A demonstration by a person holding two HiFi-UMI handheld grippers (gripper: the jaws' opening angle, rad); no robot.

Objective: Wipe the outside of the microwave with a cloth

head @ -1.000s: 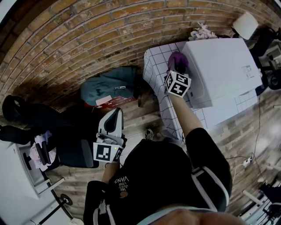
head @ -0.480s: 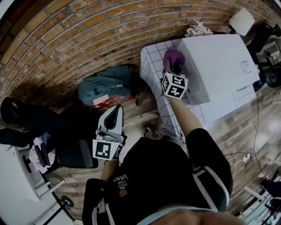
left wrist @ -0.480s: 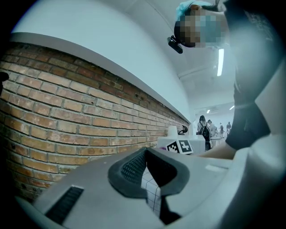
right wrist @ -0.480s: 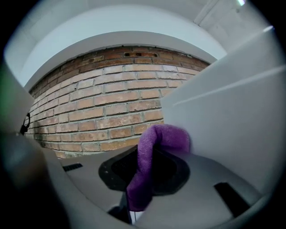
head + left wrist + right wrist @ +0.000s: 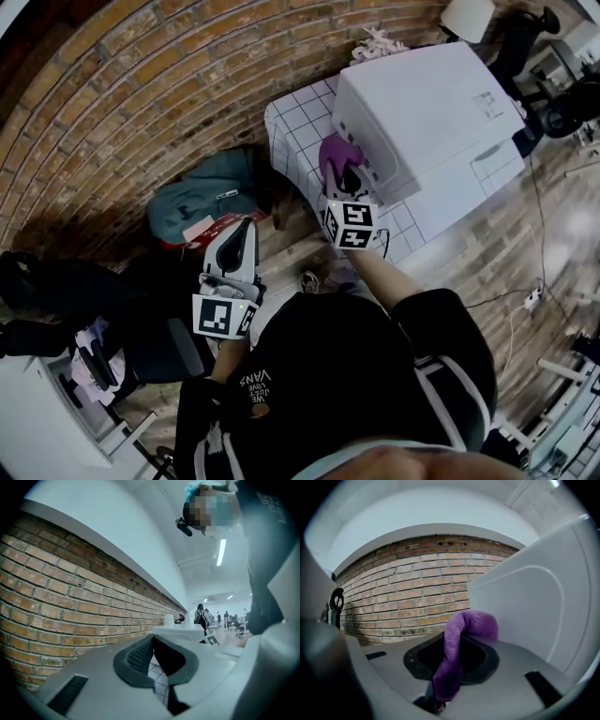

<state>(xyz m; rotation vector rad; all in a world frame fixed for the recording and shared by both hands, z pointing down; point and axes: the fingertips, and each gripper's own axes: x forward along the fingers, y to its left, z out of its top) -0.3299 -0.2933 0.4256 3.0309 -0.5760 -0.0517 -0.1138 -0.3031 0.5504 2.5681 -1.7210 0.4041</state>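
Starting at your left, the left gripper (image 5: pixel 246 234) hangs low over the floor, well apart from the bench (image 5: pixel 292 131). Its jaws are pressed together on nothing, and it has hardly shifted over the last second. It plays no part in the wipe right now.

Next comes the cloth (image 5: pixel 337 155), a purple wad clenched in your right gripper (image 5: pixel 343 176), with a fold bulging out past the jaw tips. A second ago that wad sat near the far end of the microwave (image 5: pixel 422 103)'s left-hand face. Now it lies farther along the same face, toward you. The right gripper view shows the fold touching the white panel.

That suggests a stroke along this face is under way and the cloth is keeping contact. The top and the other sides probably still need wiping. Keep the fold, not the jaws, against the panel as you finish the stroke, since hard tips could scrape it.
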